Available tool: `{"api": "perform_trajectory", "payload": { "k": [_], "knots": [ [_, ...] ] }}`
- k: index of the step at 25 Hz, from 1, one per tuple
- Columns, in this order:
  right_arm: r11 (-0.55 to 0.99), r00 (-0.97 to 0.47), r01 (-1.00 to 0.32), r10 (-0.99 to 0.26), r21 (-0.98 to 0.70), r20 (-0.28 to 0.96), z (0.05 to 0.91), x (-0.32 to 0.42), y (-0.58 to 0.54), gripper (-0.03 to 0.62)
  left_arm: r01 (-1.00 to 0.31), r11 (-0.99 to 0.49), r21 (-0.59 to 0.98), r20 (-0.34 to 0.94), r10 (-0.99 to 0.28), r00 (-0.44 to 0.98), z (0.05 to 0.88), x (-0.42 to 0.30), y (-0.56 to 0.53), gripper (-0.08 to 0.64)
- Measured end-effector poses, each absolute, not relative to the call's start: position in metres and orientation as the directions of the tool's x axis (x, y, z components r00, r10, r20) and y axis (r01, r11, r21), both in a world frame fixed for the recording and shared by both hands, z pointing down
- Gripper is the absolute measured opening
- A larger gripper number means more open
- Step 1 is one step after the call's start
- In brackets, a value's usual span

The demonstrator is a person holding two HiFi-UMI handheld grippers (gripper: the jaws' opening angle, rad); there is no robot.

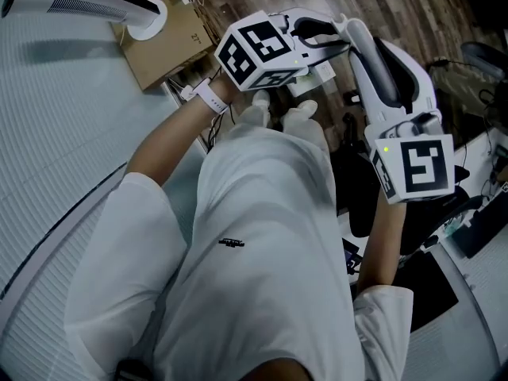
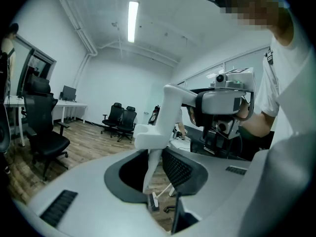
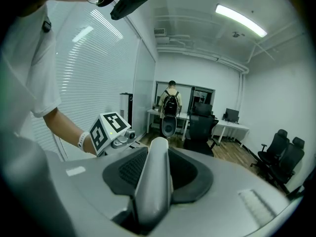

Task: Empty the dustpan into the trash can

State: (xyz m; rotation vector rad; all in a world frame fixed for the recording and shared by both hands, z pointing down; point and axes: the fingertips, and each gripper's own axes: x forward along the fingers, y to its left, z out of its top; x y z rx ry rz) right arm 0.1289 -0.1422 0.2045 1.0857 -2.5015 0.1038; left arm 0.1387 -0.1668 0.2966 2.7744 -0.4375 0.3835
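Only a pale, rounded handle (image 3: 154,196), taken to be the dustpan's, is seen, held up in front of the person's chest. The pan itself and the trash can are shown in no view. The dustpan is judged light and stiff, with a smooth handle apt to twist in a grip. It is best taken on the shaft and kept level until it is over the can. The right tool (image 3: 159,174) is clamped on that handle. The left tool (image 2: 156,176) is spread wide, and a thin white end is seen in its gap, touched by neither pad.
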Motion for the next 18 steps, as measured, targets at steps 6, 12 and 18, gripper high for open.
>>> {"api": "perform_trajectory", "payload": {
  "k": [6,12,18],
  "knots": [
    [0.77,-0.674,-0.625,-0.616,0.131,0.409,0.192,0.097,-0.138,0.14,-0.418,-0.869,0.266,0.298,-0.339,0.893,0.284,0.106,-0.164,0.095],
    [0.825,-0.714,-0.54,-0.554,0.167,0.428,0.206,0.035,-0.13,0.141,-0.47,-0.842,0.266,0.29,-0.395,0.872,0.301,0.048,-0.158,0.095],
    [0.873,-0.744,-0.426,-0.488,0.239,0.456,0.23,-0.017,-0.122,0.141,-0.503,-0.818,0.279,0.266,-0.438,0.859,0.323,-0.001,-0.155,0.097]
  ]
}}
